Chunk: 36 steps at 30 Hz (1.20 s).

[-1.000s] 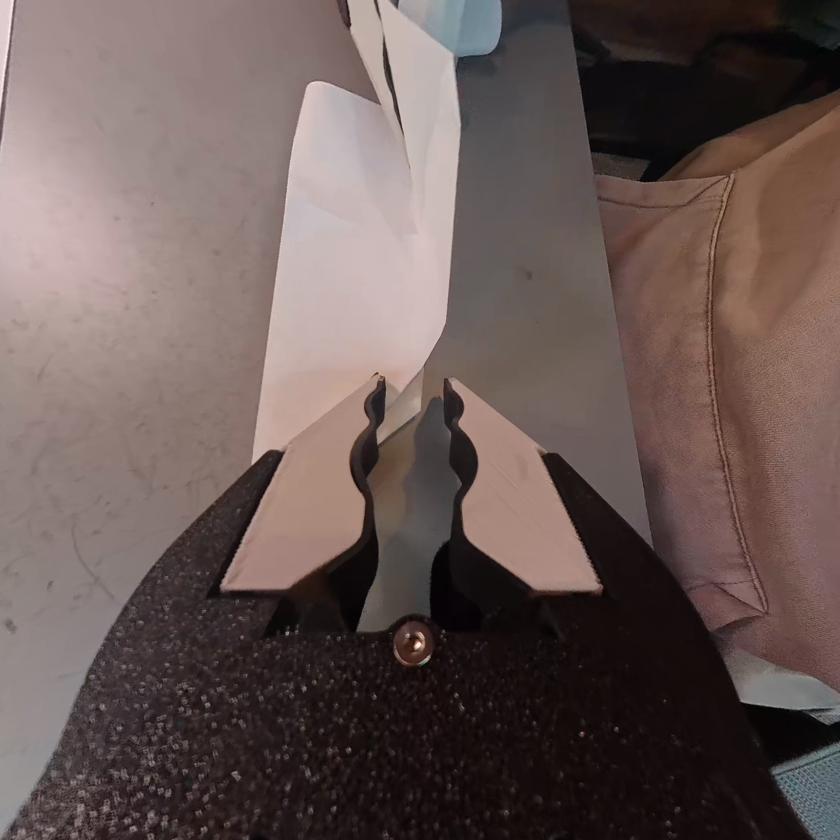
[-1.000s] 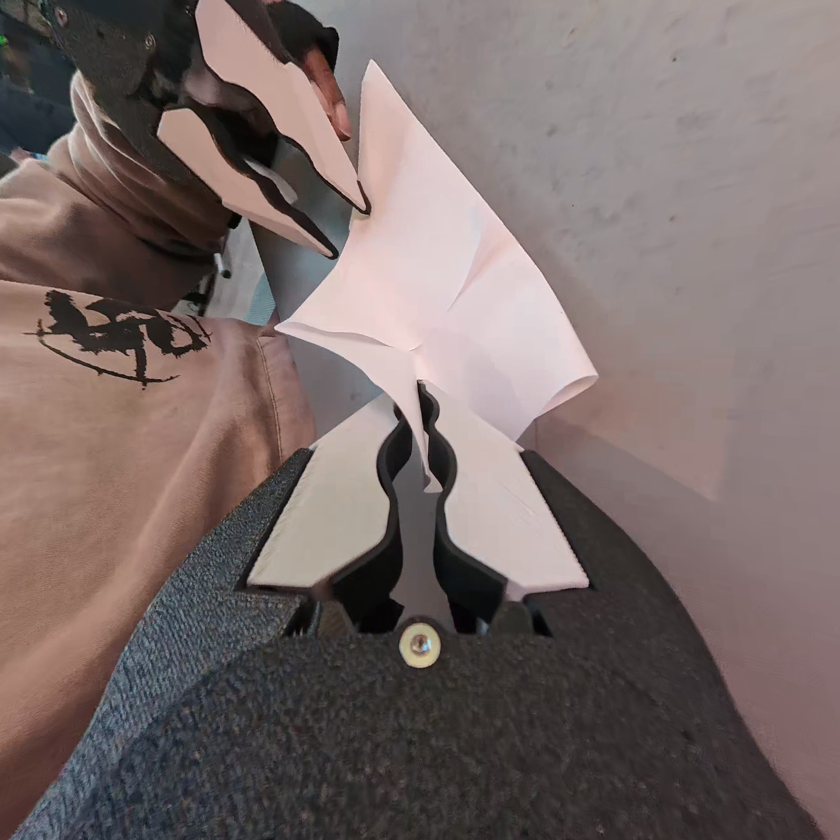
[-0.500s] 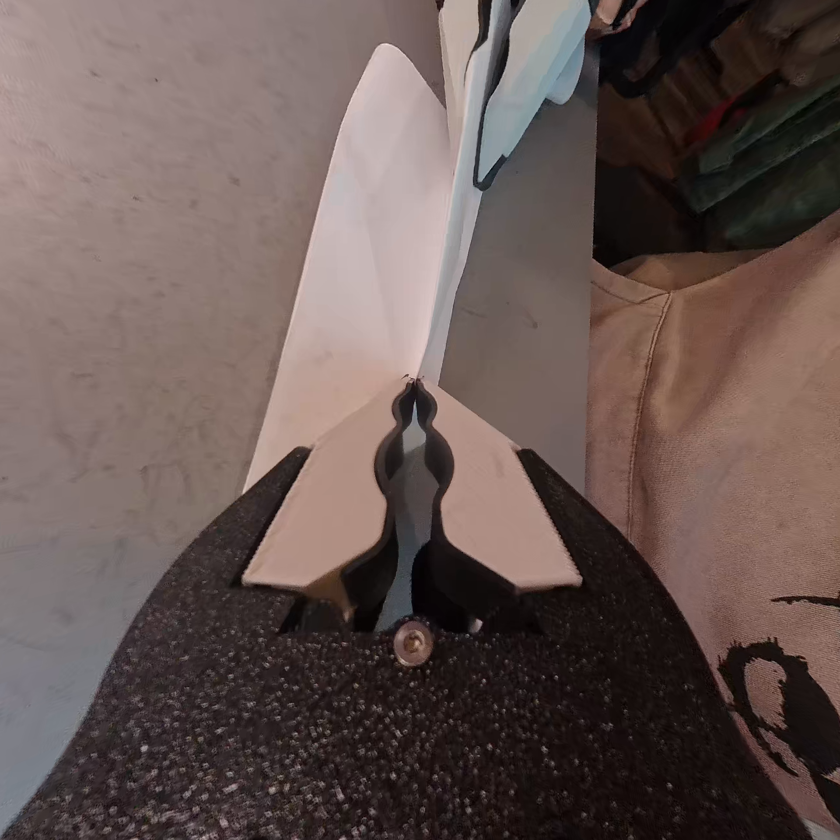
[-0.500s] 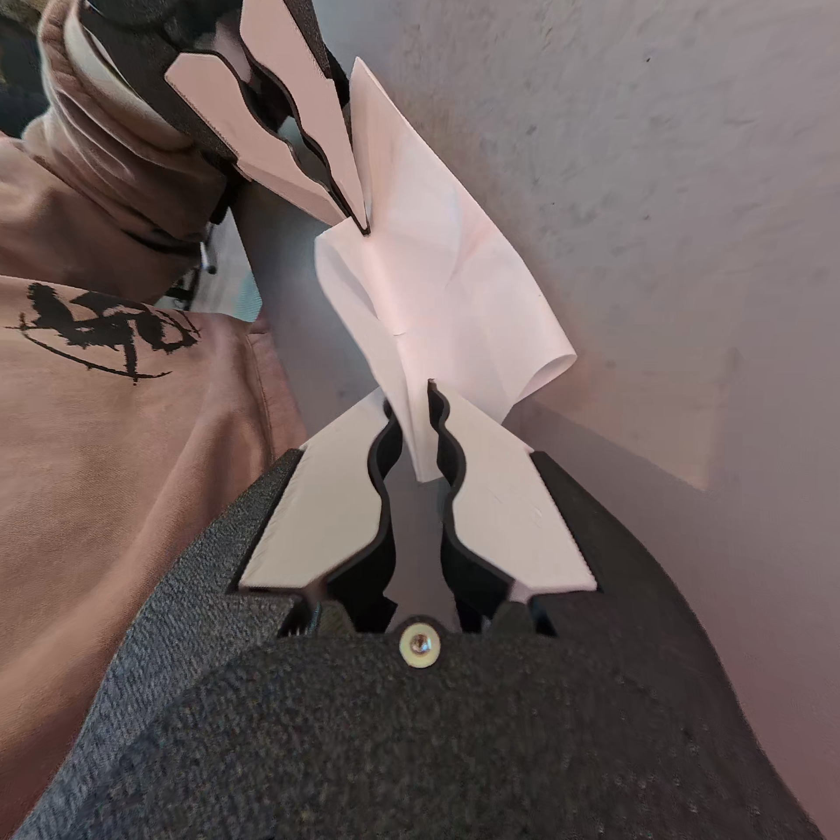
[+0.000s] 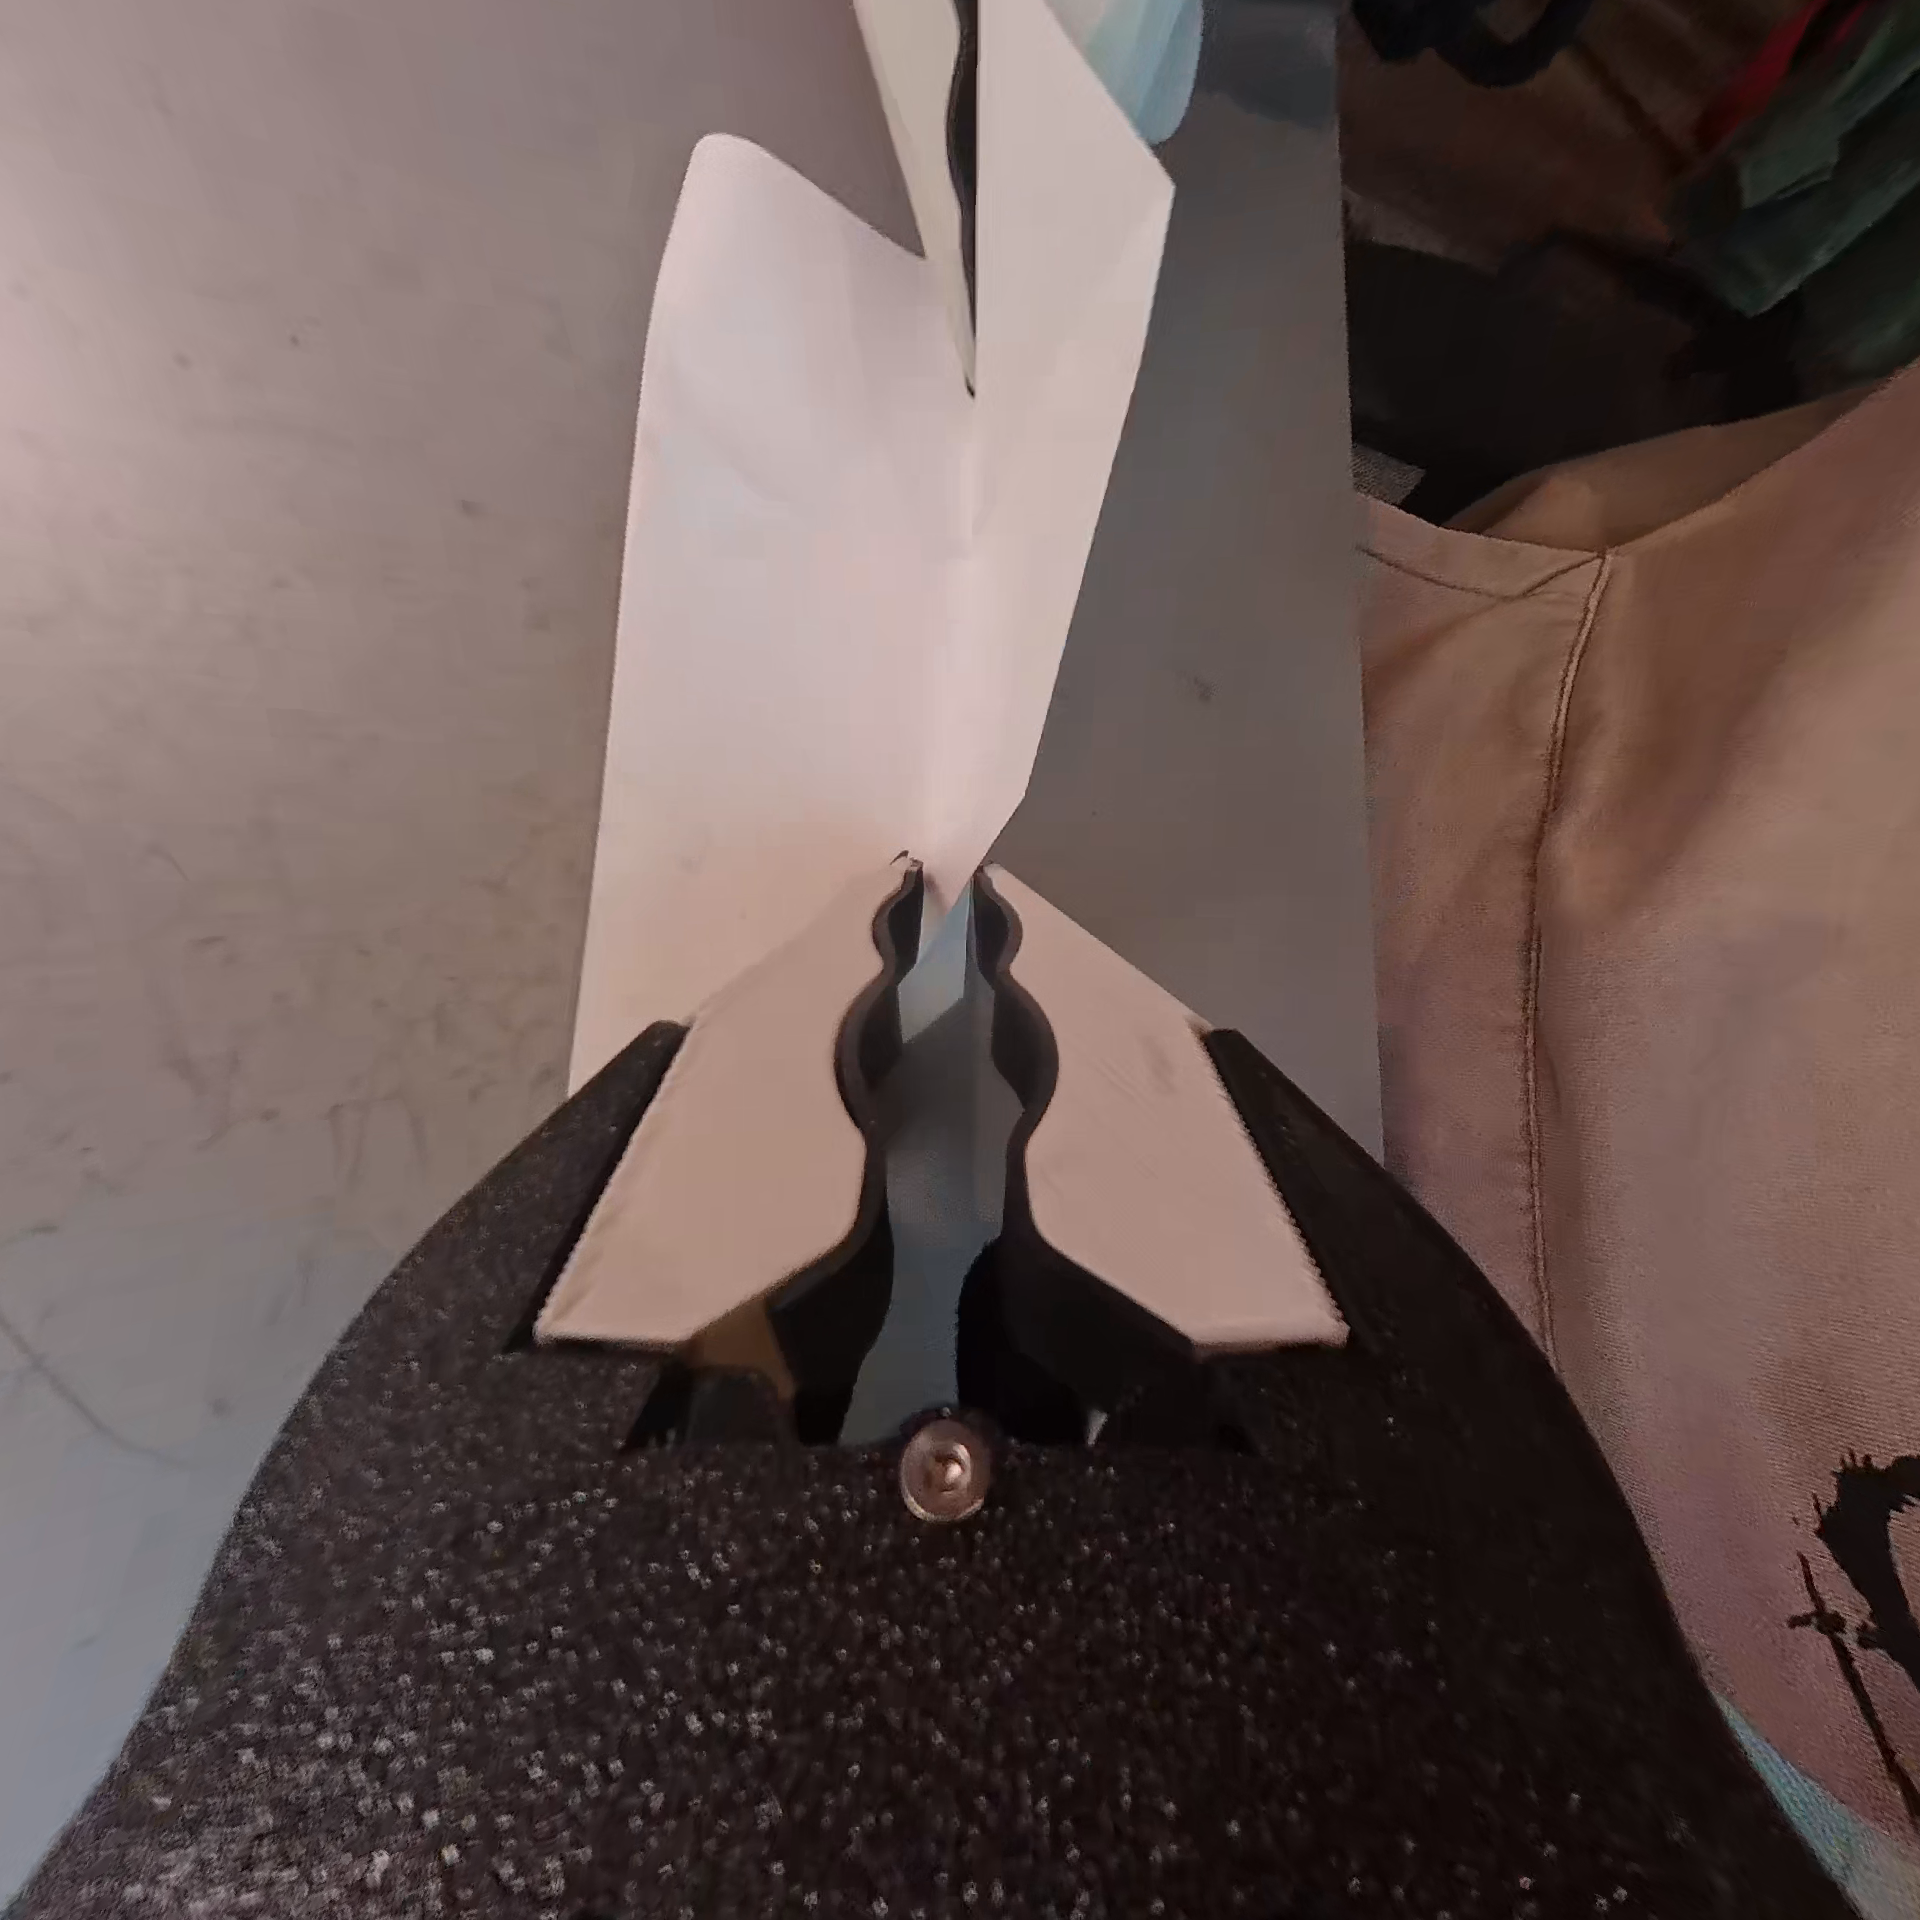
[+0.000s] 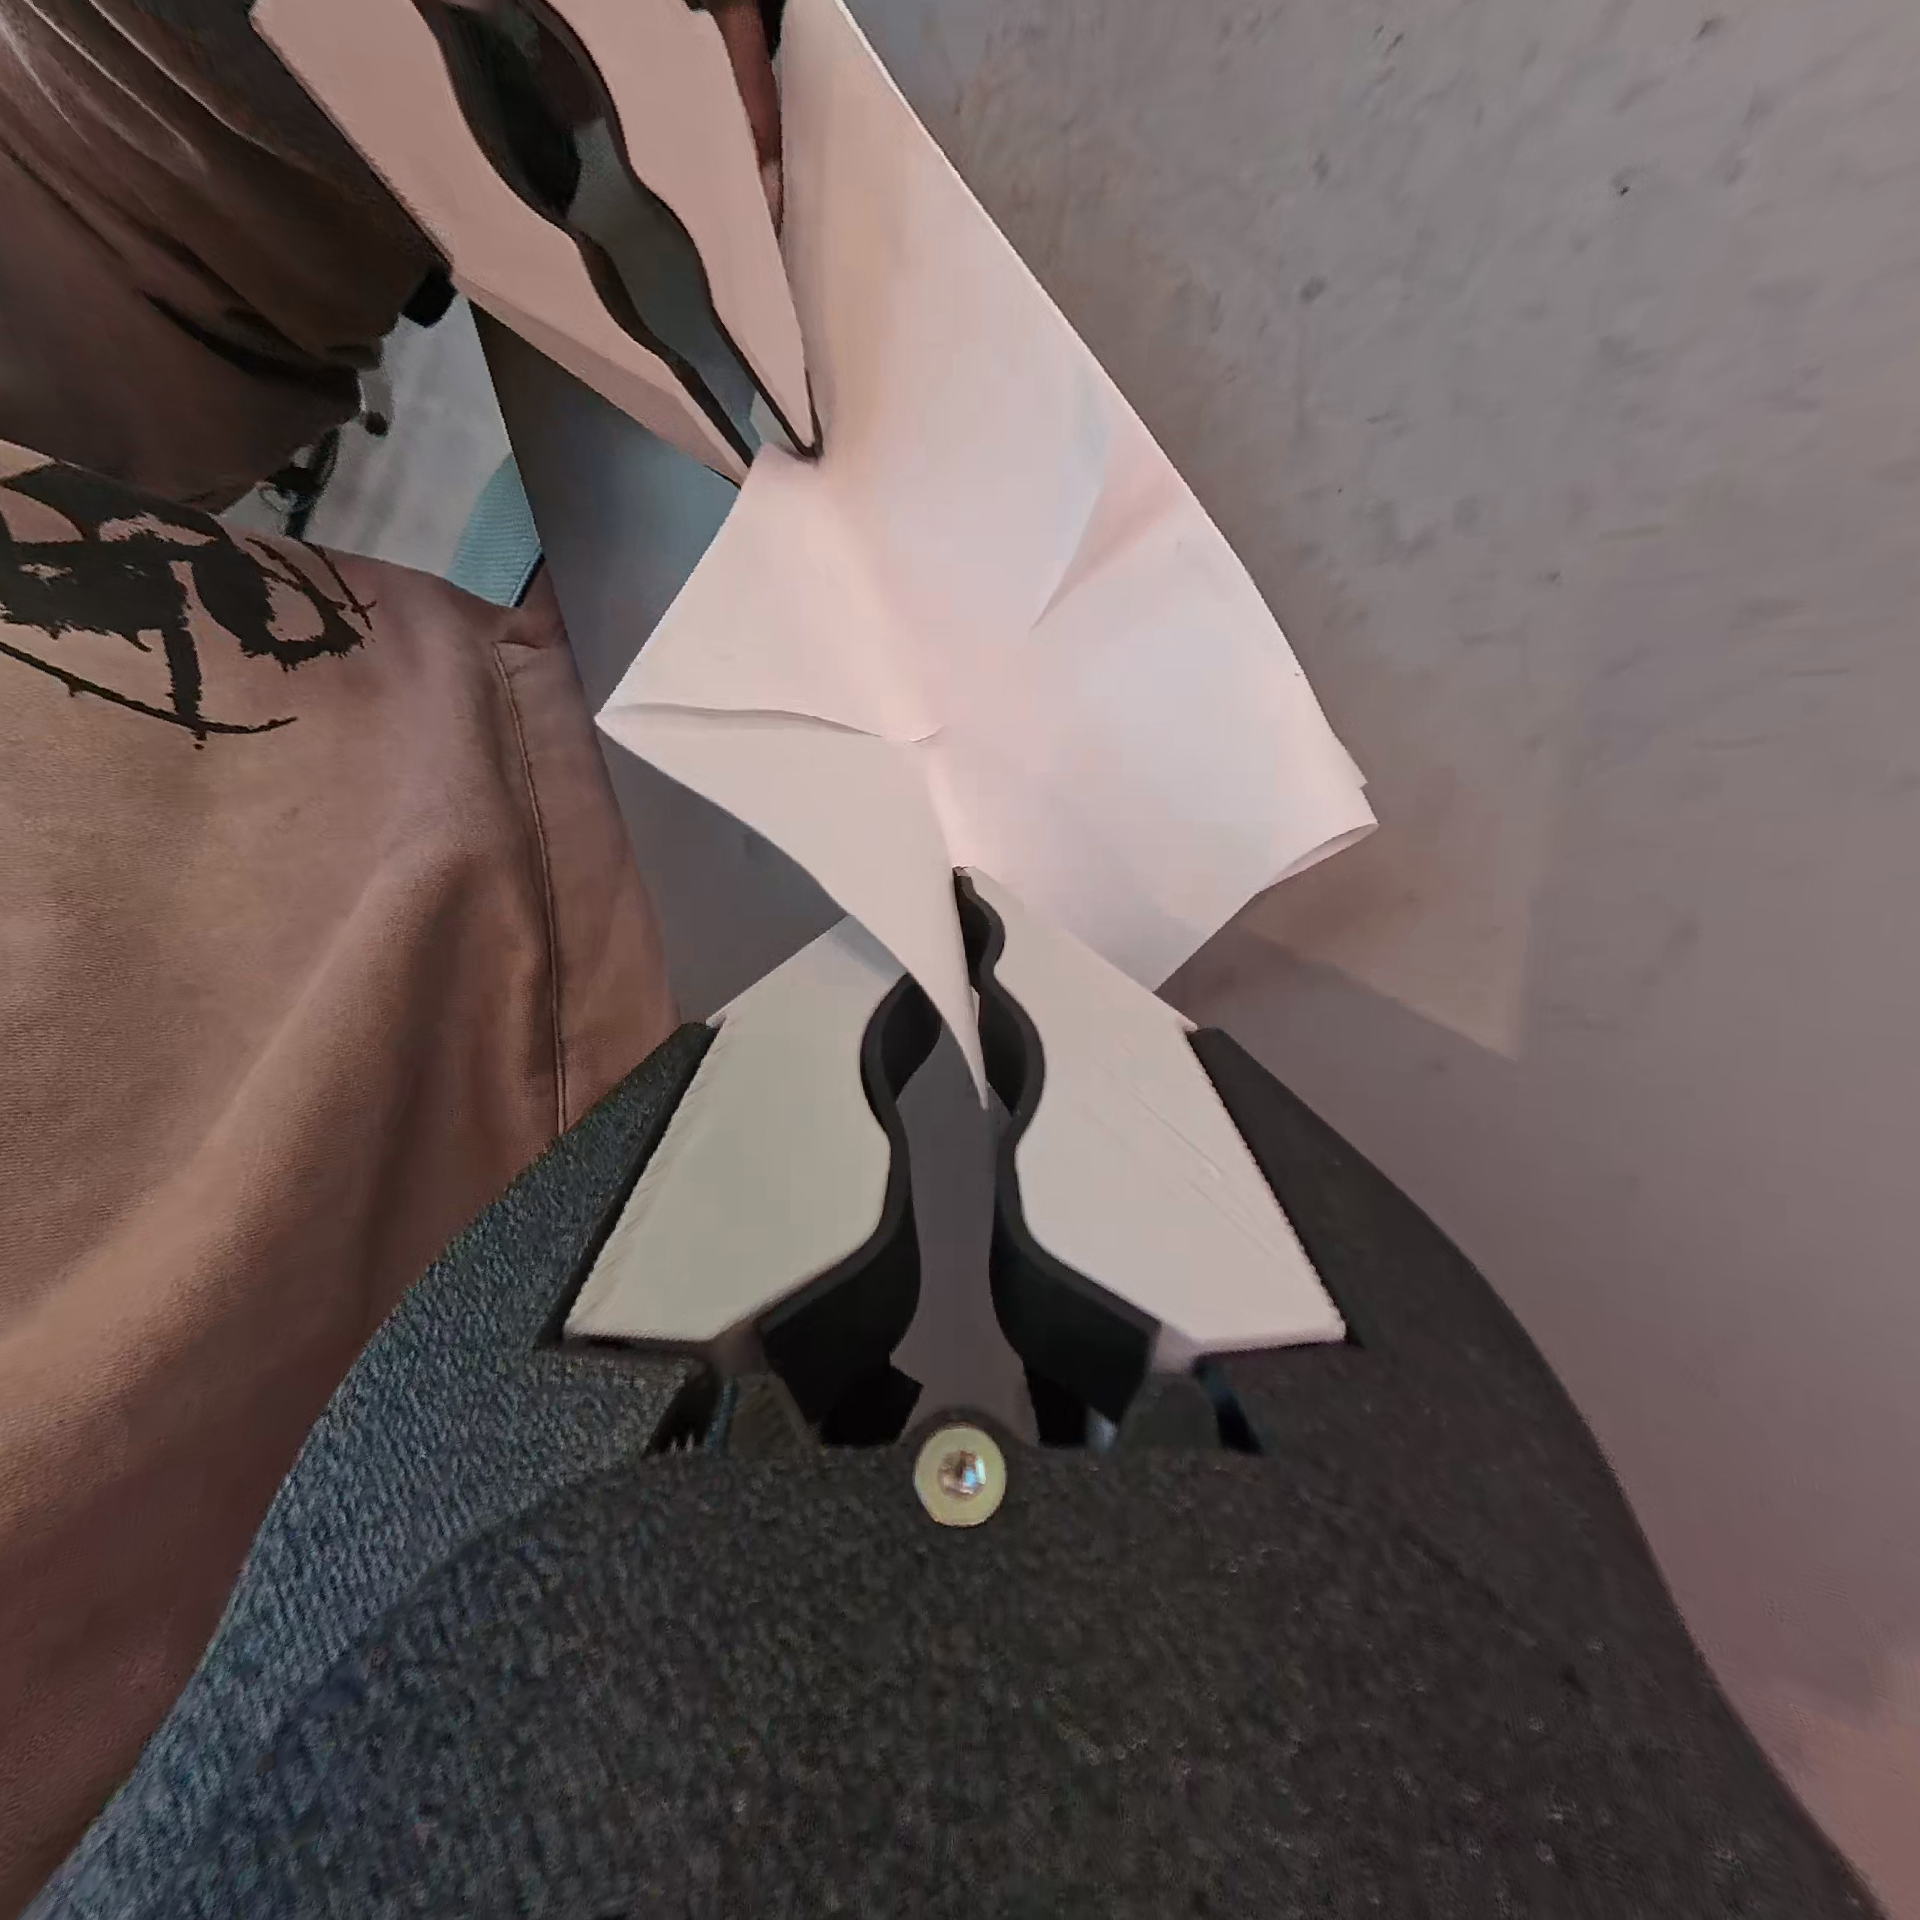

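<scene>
A creased white paper sheet (image 5: 810, 623) is held up above the grey table (image 5: 260, 727) between both grippers. My left gripper (image 5: 948, 878) is shut on one edge of the sheet, and the paper runs away from its tips. My right gripper (image 6: 956, 883) is shut on a pointed corner of the same sheet (image 6: 987, 623), and its left fingertip is hidden behind the paper. The left gripper also shows in the right wrist view (image 6: 779, 452), pinching the far edge. The right gripper shows at the top of the left wrist view (image 5: 966, 343).
A person in a tan sweatshirt (image 5: 1662, 935) with a black print stands close against the table edge, on the left in the right wrist view (image 6: 260, 935). Dark clutter (image 5: 1662, 208) lies beyond the table. The scuffed table top (image 6: 1558, 416) spreads on the other side. One gripper's finger ends stand about 11 cm off the other's.
My left gripper was open around the paper's edge and has shut on it. My right gripper loosened briefly and is shut on the corner again. The two grippers are closer together.
</scene>
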Motion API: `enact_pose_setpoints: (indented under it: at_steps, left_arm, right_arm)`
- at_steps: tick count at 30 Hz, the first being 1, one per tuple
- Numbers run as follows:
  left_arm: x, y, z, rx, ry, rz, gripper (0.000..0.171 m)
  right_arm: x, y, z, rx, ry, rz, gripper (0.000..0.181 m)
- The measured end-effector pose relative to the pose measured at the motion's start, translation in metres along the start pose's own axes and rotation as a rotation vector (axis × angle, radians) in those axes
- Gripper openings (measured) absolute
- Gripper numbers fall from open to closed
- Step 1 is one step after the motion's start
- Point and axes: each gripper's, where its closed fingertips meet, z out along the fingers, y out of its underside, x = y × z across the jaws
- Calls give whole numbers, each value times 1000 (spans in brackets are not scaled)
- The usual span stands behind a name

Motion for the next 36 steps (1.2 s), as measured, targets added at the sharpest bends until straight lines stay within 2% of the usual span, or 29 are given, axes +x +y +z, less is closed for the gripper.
enact_pose_setpoints:
  at_steps: [4, 8, 12, 18, 21, 26, 32, 34, 36]
  left_arm:
    - [8, -5, -4, 56, -16, 23, 9]
    - [4, 4, 2, 8, -75, 25, 3]
    - [7, 8, 6, -14, -17, -76, 0]
    - [8, 9, 8, -35, -2, -93, 0]
    - [8, 9, 8, -31, -7, -94, 0]
    - [9, 8, 9, -35, 2, -81, 0]
    - [9, 8, 9, -25, 14, -84, 0]
    - [9, 8, 9, -21, 14, -85, 0]
    - [9, 8, 9, -18, 9, -82, 0]
  right_arm:
    - [1, 4, 4, -36, 1, 12, 0]
    - [-1, 5, 5, -52, -18, 32, 0]
    - [-3, 8, 5, -86, -67, 48, 0]
    - [-2, 4, 2, -87, -130, 89, 3]
    - [1, -6, -5, -31, -74, 16, 12]
    - [-12, -27, -15, 59, -30, -176, 10]
    - [-23, -13, 6, -16, -106, -240, 20]
    - [-23, -8, 8, -37, -63, -327, 21]
    - [-23, -9, 9, -28, -14, -388, 14]
